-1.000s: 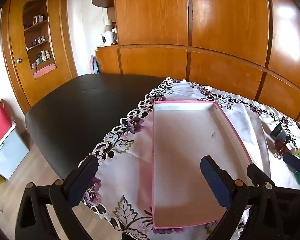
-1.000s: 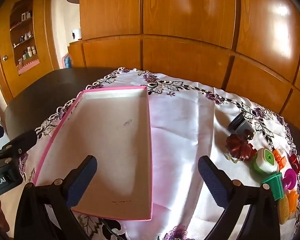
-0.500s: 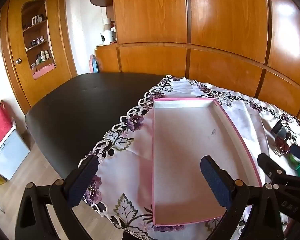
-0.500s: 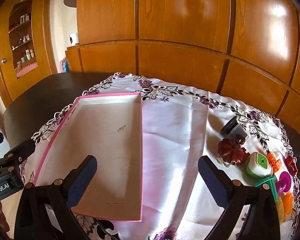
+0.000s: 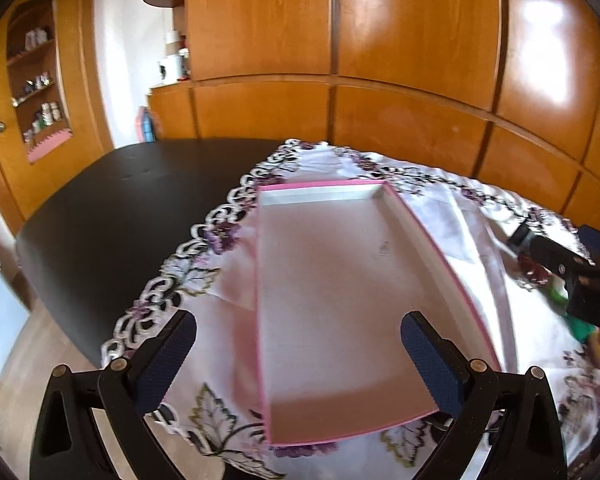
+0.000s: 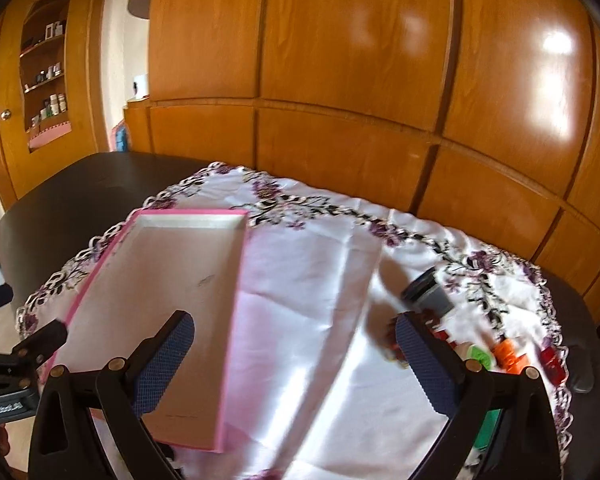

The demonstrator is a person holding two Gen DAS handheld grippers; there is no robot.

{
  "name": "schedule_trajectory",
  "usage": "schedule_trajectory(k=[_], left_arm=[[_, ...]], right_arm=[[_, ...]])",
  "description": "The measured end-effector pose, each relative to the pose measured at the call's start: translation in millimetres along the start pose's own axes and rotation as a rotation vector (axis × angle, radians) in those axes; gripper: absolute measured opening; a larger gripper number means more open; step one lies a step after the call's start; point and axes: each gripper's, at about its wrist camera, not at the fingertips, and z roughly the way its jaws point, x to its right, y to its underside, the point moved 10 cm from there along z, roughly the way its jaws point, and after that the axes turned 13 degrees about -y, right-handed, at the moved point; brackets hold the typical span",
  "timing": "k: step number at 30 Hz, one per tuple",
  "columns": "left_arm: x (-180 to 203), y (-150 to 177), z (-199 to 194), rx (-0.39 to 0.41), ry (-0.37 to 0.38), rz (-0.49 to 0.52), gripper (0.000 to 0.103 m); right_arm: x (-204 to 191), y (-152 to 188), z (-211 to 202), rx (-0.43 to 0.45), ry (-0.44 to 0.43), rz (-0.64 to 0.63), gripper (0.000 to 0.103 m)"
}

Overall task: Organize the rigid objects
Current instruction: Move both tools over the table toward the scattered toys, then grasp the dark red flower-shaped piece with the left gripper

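A shallow pink-rimmed box [image 5: 331, 280] lies empty on the embroidered cloth; it also shows in the right wrist view [image 6: 168, 280]. My left gripper [image 5: 300, 360] is open and empty, above the box's near end. My right gripper [image 6: 292, 360] is open and empty, above the cloth to the right of the box. Small rigid objects lie at the right: a grey cap [image 6: 429, 294], a white-green piece [image 6: 477, 356], an orange piece [image 6: 507, 354] and a red piece [image 6: 549, 362]. A dark red piece is partly hidden behind my right finger [image 6: 427, 364].
The white floral cloth [image 6: 319, 280] covers the right part of a black table [image 5: 120, 216]. Wooden cabinets [image 6: 379, 80] stand right behind the table. The right gripper's body [image 5: 579, 280] shows at the right edge of the left wrist view.
The right gripper has moved right and forward, toward the small objects, which now sit closer to its right finger. The left gripper has shifted slightly; the box looks unmoved.
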Motion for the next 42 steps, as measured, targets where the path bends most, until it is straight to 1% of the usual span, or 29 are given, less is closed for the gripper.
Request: schedule_trajectory(k=[2,3,7,11,16,21,34,39,42], left_arm=[[5.7,2.5,-0.3,-0.013,0.032,-0.001,0.103],[7.8,3.3,0.2,-0.019,0.036,0.004,0.103],[14.7,5.5,1.2,-0.031,0.034,0.027,0.103],[17.9,3.5,0.1,-0.022,0.045,0.032,0.103],[20.6,-1.3,-0.5,-0.010,0.039,0.045,0.103],[27.9,-3.0,-0.9,-0.007,0.037,0.067,0.103],[52.0,-4.2,-2.4,-0.011,0.077,0.108,0.103],[61.2,-8.2,-4.1,-0.019,0.114,0.111,0.103],[71.6,-14.0,-6.8,-0.032,0.166,0.102,0.103]], right_arm=[[9.1,-1.0,-1.6,-0.008,0.020,-0.006,0.103],[13.5,-1.3,-2.7,-0.011,0.029,-0.009,0.103],[23.9,-3.7,-8.9,-0.020,0.061,-0.018,0.103],[30.2,-7.6,-17.3,-0.008,0.088,-0.022,0.103],[32.6,-11.8,-24.2,0.002,0.115,-0.050,0.103],[34.5,-14.5,-27.6,0.005,0.114,-0.066,0.103],[52.3,-15.6,-32.0,0.007,0.131,-0.068,0.103],[63.0,-14.0,-29.6,-0.010,0.134,-0.076,0.103],[89.1,-10.5,-22.9,-0.037,0.151,-0.062,0.103]])
